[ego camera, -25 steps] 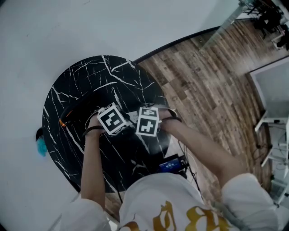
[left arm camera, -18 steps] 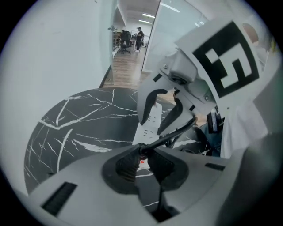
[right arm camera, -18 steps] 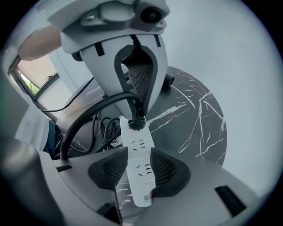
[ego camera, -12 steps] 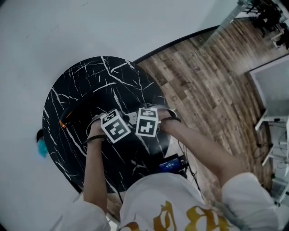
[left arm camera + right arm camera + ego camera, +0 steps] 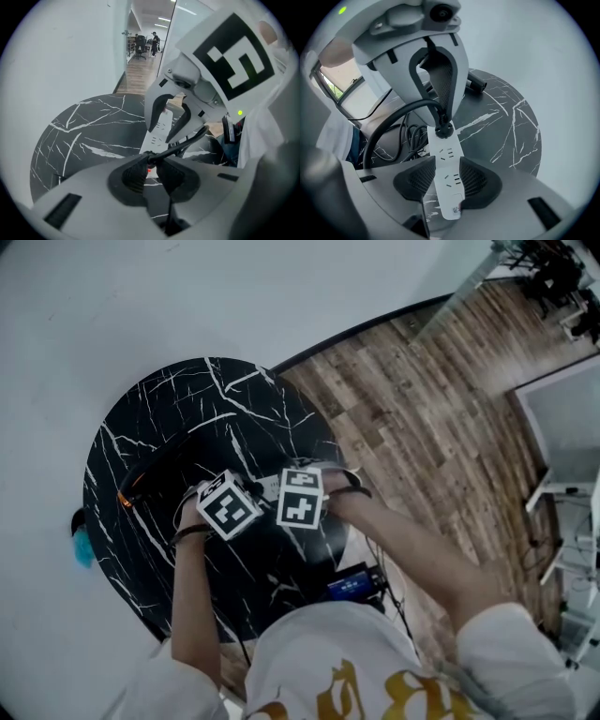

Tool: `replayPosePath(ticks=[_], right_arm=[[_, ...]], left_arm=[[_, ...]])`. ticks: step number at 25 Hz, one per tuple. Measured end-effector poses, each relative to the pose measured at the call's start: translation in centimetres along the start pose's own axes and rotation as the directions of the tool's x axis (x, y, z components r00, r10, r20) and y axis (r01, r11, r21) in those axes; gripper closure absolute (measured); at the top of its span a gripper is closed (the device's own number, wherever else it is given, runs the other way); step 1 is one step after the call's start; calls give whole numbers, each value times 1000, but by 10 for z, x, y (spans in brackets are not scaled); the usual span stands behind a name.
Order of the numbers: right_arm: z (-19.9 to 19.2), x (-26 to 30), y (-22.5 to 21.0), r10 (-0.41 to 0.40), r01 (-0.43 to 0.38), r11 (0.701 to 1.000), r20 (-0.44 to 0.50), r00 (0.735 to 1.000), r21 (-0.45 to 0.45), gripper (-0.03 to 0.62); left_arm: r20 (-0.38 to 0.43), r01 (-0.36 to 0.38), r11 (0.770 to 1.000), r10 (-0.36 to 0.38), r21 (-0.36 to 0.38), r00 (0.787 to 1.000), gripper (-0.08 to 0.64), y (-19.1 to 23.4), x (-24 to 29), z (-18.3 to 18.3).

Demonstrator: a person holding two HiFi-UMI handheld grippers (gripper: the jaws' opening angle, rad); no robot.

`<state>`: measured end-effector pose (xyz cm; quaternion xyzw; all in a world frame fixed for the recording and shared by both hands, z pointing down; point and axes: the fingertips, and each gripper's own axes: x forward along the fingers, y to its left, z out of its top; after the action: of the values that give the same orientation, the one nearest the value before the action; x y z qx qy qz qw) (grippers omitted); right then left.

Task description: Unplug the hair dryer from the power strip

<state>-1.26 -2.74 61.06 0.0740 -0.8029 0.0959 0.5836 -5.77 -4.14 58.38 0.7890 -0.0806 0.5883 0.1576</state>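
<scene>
- Hair dryer, dark-bodied with an orange band (image 5: 129,491): lies on the round black marble table with white veins (image 5: 234,395), well to the left of both grippers.
- Its black plug (image 5: 444,130): sits, as far as can be told, fully home in the end socket of the long white power strip (image 5: 451,206), which lies near the table's middle.
- Left gripper (image 5: 151,164): fingers clenched from above on that plug, right where the black cord (image 5: 389,122) leaves it and loops away.
- Right gripper (image 5: 447,169): fingers clamped across the strip's two long edges, further along from the plug, apparently pressing it to the table.
- Step in hand, by the look of it: the pull itself, with both grips set and the plug not yet out.
- Next move calls for a straight draw of the left gripper away from the strip's face, in line with the pins and without sideways rocking.
- Calls too for a steady hold from the right, to keep the strip from rising with the plug.
- Worth watching: a slip of the left fingers off the plug body onto the cord, with likely strain at the cord's root.
</scene>
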Motion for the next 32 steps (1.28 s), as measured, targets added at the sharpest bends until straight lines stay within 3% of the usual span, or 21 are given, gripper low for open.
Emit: replayPosePath(ticks=[4, 7, 9, 16, 22, 27, 30, 32], right_arm=[[1, 1, -1, -4, 4, 1000, 2, 1000, 9, 436], [1, 1, -1, 0, 0, 1000, 2, 1000, 12, 436], [2, 0, -1, -2, 1, 1000, 8, 1000, 15, 436], [2, 1, 0, -9, 9, 1000, 10, 1000, 30, 436], [2, 1, 1, -18, 18, 1000, -11, 1000, 2, 437], [2, -5, -1, -49, 48, 999, 70, 996, 8, 449], [12, -24, -11, -96, 64, 985, 200, 975, 159, 449], [20, -43, -15, -149, 60, 957, 302, 942, 285, 449]], left_arm=[[-5, 99, 995, -99, 23, 995, 511, 8, -6, 9], [-17, 69, 996, -68, 52, 998, 509, -1, -6, 7], [-21, 55, 998, -54, 32, 998, 509, -4, -9, 1], [32, 40, 999, -40, 14, 999, 509, -1, -12, 3], [93, -46, 999, 48, -27, 995, 509, 3, -16, 2], [190, -133, 986, 151, -105, 970, 509, 9, -26, 3], [263, -178, 971, 216, -161, 940, 508, 11, -35, 5], [327, -196, 960, 253, -198, 910, 508, 8, -42, 7]])
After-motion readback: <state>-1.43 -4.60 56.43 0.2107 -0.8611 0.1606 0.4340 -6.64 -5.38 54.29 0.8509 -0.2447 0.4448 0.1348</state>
